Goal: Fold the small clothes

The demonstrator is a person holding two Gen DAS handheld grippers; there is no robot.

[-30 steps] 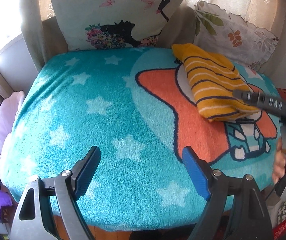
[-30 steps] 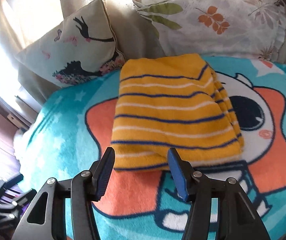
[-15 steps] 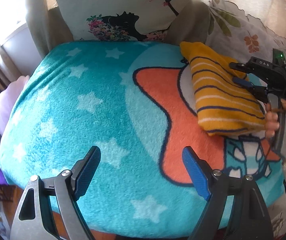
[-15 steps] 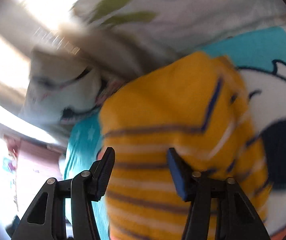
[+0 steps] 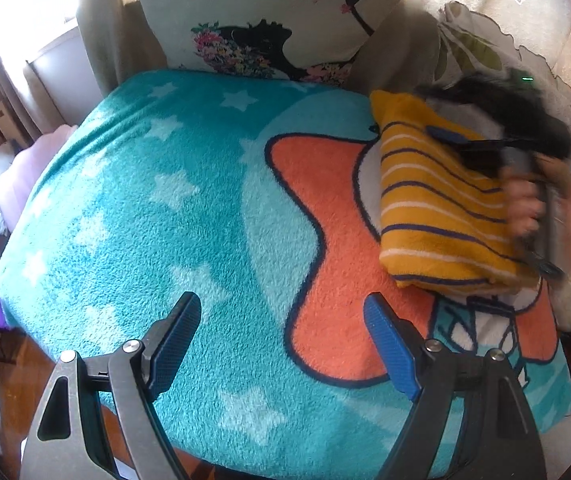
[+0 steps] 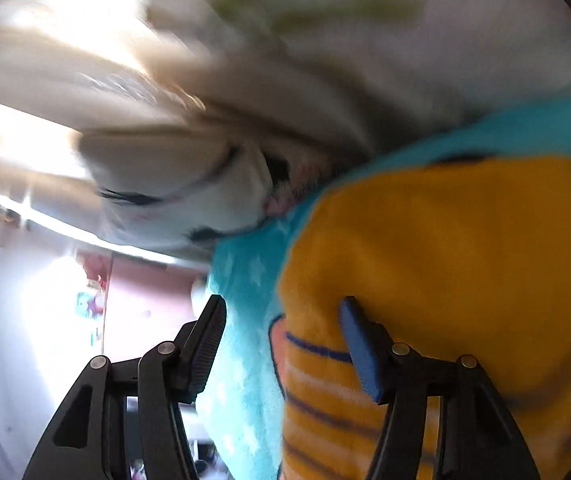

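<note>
The folded yellow striped shirt [image 5: 437,200] lies on the blue star blanket [image 5: 145,220], at the right side of the orange star figure [image 5: 337,240] printed on it. Behind the shirt a pillow [image 5: 285,12] with a black silhouette leans against the back, and a second pillow [image 5: 481,44] with leaves is to the right of the first one.

The left tool [image 5: 281,340] hangs above the front part of the blanket, well apart from the shirt. Its jaws stand wide and released, with only blanket seen between the blue pads [image 5: 389,348].

The right tool [image 6: 281,344] is over the far right part of the shirt, held by a hand [image 5: 533,200] in a white sleeve. Its picture is blurred. Its jaws have just been opening again and are not clenched. In its own view the left edge of the shirt lies between the pads [image 6: 361,356], but no pad presses on the cloth, as far as I can see.
</note>
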